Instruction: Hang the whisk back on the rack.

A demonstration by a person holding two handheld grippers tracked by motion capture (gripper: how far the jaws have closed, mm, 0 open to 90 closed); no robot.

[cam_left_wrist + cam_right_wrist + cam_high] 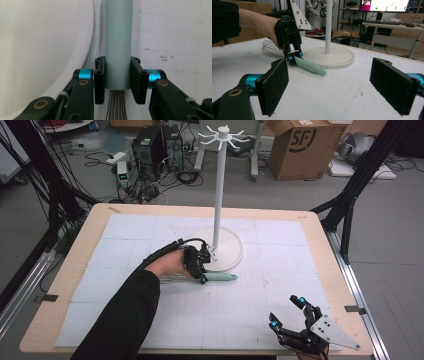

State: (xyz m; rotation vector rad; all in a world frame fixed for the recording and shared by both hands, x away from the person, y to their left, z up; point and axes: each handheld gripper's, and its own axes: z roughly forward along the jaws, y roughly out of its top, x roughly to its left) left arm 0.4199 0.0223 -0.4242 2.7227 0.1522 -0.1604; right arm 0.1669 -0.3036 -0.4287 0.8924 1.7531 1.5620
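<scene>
Left gripper (118, 77) is clamping whisk (220, 277) by its handle beside stand (218, 185); wires partly hidden. Right gripper (332, 82) is resting released, near right.

between my left tongs (118, 75), a whisk (294, 58) with a smooth matt green plastic handle and thin shiny metal wires. just beside them, a glossy white plastic stand base (337, 56). under my right tongs (337, 82), matt white paper sheets (280, 270) over a pale wood table (320, 245).
</scene>
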